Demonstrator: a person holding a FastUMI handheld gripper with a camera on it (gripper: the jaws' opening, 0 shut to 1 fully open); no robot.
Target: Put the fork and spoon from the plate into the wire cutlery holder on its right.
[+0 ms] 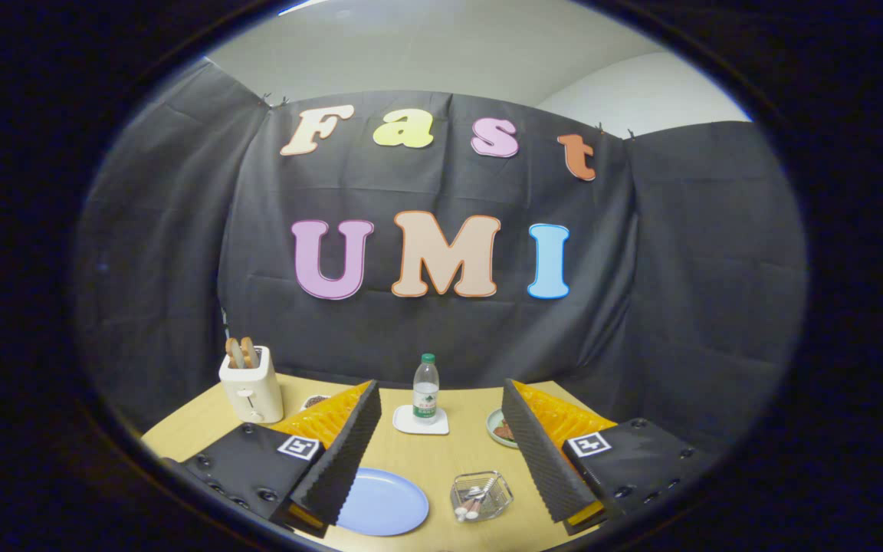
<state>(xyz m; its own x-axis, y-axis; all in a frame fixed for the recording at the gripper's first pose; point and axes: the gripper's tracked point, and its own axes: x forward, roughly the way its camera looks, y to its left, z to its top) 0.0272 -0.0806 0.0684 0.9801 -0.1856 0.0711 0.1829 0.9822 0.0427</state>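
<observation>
A light blue plate lies on the wooden table between my fingers, close to the left one, and its visible face is bare. To its right stands the wire cutlery holder, with cutlery resting inside it; the handles look pale with reddish ends. My gripper hovers above both, open wide, with nothing between the fingers.
A white toaster with two slices of bread stands at the back left. A water bottle on a white coaster sits beyond the fingers. A small dish with food lies by the right finger. Black cloth walls close the booth.
</observation>
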